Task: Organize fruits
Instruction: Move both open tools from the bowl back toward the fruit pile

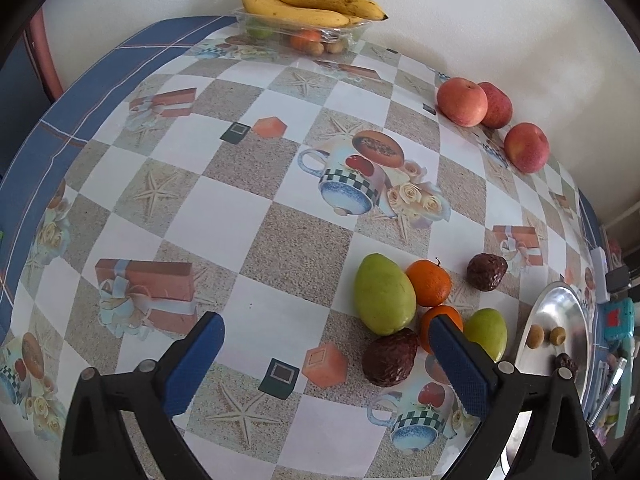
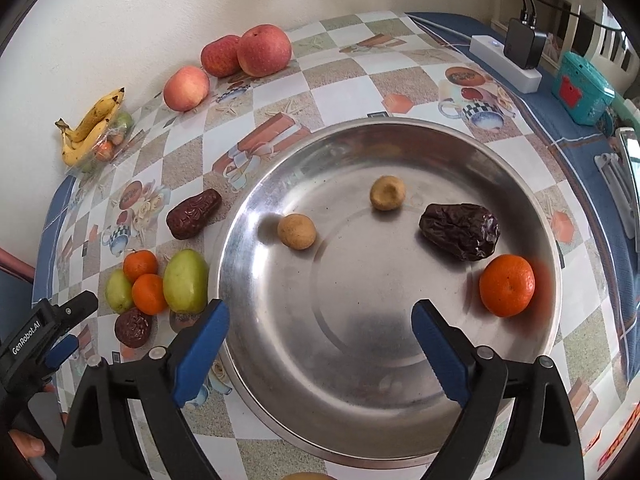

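My right gripper (image 2: 320, 320) hangs open over the near part of a steel plate (image 2: 280, 380). The plate holds two small tan fruits (image 2: 296, 231), a dark wrinkled date (image 2: 460, 230) and an orange (image 2: 507, 285). Left of the plate lies a cluster: a large green fruit (image 1: 383, 293), a smaller green one (image 1: 486, 332), two oranges (image 1: 430, 282) and a dark date (image 1: 390, 357). Another date (image 1: 486, 271) lies apart. My left gripper (image 1: 326, 332) is open and empty just left of this cluster. Three apples (image 1: 462, 101) sit by the wall.
A clear tray (image 1: 296, 34) with bananas (image 1: 308, 2) on top stands at the far wall. A white power strip (image 2: 506, 62) with a black plug and a teal box (image 2: 582, 92) lie right of the plate. The patterned tablecloth (image 1: 256, 220) is bare in front of my left gripper.
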Demonstrator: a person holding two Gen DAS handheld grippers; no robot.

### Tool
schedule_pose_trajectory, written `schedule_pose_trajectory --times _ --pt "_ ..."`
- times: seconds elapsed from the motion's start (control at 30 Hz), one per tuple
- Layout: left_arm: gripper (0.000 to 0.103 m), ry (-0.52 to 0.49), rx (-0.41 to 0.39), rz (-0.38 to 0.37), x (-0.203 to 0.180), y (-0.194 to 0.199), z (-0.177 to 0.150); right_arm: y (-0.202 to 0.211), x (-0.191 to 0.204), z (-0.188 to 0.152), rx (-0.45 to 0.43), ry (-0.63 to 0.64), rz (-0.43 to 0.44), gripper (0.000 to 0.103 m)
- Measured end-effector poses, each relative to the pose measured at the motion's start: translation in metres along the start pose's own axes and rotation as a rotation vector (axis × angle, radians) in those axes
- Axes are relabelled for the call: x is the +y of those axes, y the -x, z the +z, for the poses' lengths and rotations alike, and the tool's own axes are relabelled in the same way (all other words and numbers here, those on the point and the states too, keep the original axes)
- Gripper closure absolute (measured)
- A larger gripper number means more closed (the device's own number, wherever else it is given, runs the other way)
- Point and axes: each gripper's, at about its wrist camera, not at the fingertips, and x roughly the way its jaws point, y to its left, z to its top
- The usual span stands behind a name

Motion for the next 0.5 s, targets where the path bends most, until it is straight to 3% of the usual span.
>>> schedule_pose_trajectory --times 0.5 --pt "0.0 -0.033 -0.001 -0.022 -0.0044 -0.001 -0.0009 -0.0078 0.0037 0.0014 0.032 -0.008 0.023 0.01"
